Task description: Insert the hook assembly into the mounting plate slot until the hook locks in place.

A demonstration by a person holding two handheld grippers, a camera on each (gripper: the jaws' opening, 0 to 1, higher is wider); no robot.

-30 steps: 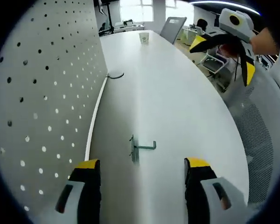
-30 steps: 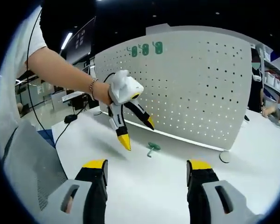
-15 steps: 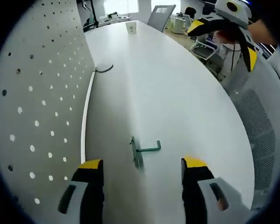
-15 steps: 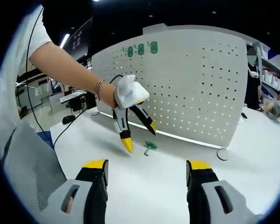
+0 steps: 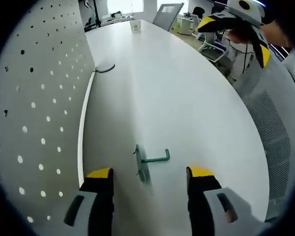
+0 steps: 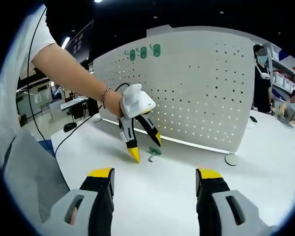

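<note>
The left claw (image 6: 145,147) hangs wide over the hook (image 5: 148,161) lying on the counter (image 5: 187,98) beside the pegboard (image 6: 196,93); best to straddle its stem squarely before closing, the right claw (image 6: 155,184) waiting wide.

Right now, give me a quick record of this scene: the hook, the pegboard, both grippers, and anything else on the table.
hook: green hook assembly lying on the white table, loose, not mounted
pegboard: white perforated board upright on the table, three green hooks near its top edge
left gripper: open, jaws straddling the hook, not touching it
right gripper: open, empty, held back
other: paper cup at the far end of the table
</note>
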